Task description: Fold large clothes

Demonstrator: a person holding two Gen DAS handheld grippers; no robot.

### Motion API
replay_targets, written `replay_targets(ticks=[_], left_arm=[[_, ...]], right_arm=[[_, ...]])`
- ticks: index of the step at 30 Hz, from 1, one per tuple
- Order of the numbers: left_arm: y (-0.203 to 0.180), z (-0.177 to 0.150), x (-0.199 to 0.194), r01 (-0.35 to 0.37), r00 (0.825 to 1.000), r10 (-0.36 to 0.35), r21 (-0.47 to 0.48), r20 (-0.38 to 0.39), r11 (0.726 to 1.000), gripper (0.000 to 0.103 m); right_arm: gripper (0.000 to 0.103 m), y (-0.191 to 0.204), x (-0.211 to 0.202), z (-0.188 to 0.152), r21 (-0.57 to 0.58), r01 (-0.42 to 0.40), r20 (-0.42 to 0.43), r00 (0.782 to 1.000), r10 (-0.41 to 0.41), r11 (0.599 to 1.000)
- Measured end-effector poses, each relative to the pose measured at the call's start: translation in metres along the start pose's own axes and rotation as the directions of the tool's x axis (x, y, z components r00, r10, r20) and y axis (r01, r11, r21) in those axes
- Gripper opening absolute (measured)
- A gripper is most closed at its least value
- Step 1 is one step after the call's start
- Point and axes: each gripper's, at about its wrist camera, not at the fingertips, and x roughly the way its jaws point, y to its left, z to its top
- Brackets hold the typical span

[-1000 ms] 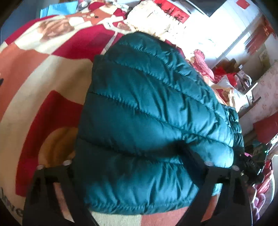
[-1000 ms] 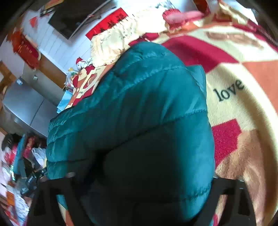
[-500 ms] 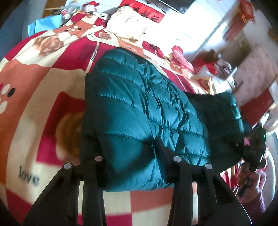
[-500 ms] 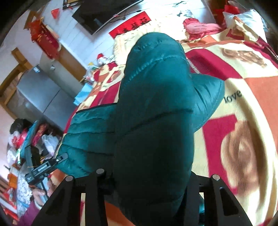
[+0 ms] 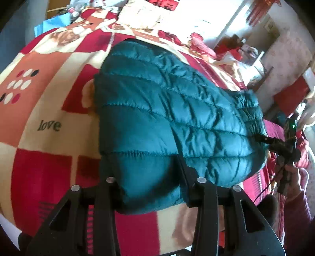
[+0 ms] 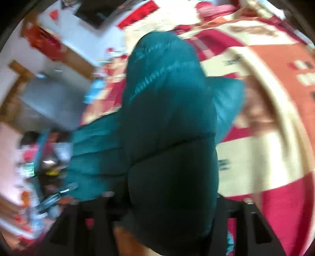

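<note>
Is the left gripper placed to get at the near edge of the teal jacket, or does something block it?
Probably yes. The left gripper is already closed on the near edge of the teal jacket, with only the blanket around it.

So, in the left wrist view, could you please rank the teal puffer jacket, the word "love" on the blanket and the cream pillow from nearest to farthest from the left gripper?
1. Teal puffer jacket: clamped in the left gripper, dead ahead.
2. The word "love" on the blanket: left, mid-distance.
3. Cream pillow: far end of the bed, top centre.
</note>
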Motion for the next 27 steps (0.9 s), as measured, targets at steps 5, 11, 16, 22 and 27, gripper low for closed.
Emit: replay_targets(ticks=[5,11,16,22,27], left_arm=[[-0.002,0.001,-0.013,-0.074,0.997,0.074,-0.038,0.003,0.997,0.059],[-0.016,0.005,-0.029,-0.15,0.987,0.151,-0.028,0.05,0.988,0.06],[-0.021,0.006,-0.031,-0.229,0.971,0.231,-0.032,0.07,0.973,0.06],[-0.022,0.003,-0.052,-0.298,0.942,0.295,-0.005,0.16,0.954,0.06],[-0.022,0.009,-0.029,-0.311,0.94,0.308,-0.003,0.147,0.95,0.06]], right_arm=[[0.081,0.007,-0.008,0.002,-0.048,0.288,0.081,0.955,-0.284,0.956],[0.081,0.052,-0.048,-0.002,-0.122,0.338,0.208,0.928,-0.309,0.933],[0.081,0.116,-0.032,-0.008,-0.236,0.258,0.221,0.953,-0.207,0.937],[0.081,0.173,0.018,-0.028,-0.375,0.243,0.219,0.961,-0.169,0.895],[0.081,0.19,0.068,-0.027,-0.4,0.269,0.19,0.96,-0.208,0.876]])
